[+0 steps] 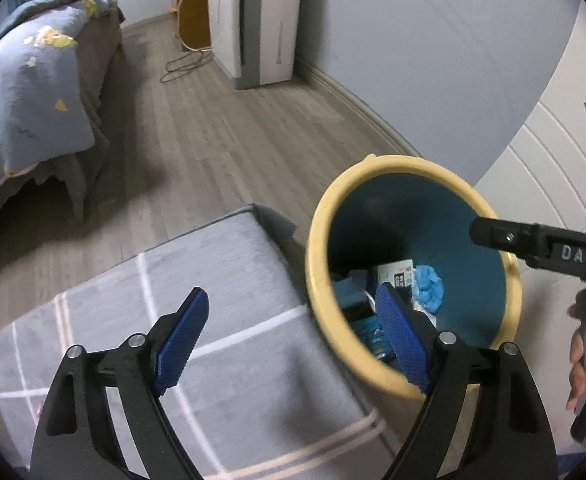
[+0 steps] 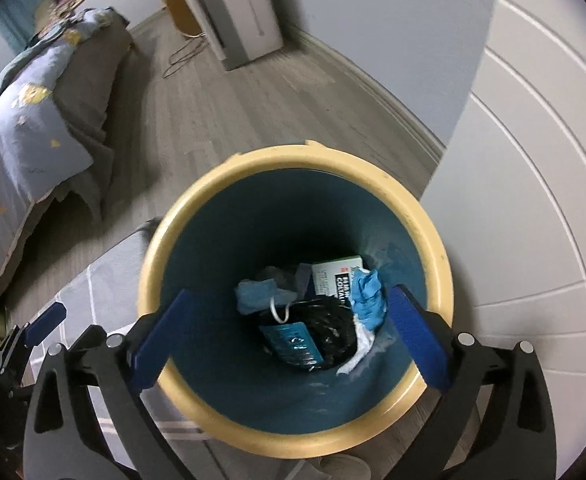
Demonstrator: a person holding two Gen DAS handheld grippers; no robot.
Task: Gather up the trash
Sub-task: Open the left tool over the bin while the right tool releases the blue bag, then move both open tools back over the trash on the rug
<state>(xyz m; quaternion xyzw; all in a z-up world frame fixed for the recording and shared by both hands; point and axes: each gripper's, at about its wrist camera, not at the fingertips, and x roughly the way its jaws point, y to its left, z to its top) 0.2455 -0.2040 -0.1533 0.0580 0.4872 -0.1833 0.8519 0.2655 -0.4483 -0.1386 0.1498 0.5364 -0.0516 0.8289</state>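
A round bin with a cream rim (image 2: 413, 208) and dark teal inside stands on the floor beside a white panelled wall. At its bottom lie a crumpled blue glove (image 2: 367, 298), a white carton (image 2: 333, 276), a black bag (image 2: 325, 336) and a teal packet (image 2: 293, 340). My right gripper (image 2: 289, 336) hangs straight over the bin mouth, jaws wide open and empty. My left gripper (image 1: 293, 336) is open and empty over the grey rug's edge, its right pad (image 1: 403, 344) overlapping the bin rim (image 1: 333, 208). The right gripper's black body (image 1: 533, 244) shows over the bin's far side.
A grey rug with pale grid lines (image 1: 233, 280) lies left of the bin. A bed with a blue patterned quilt (image 1: 25, 92) fills the left. A white floor appliance (image 1: 261, 20) with a cable stands by the far wall. A hand (image 1: 585, 360) shows at right.
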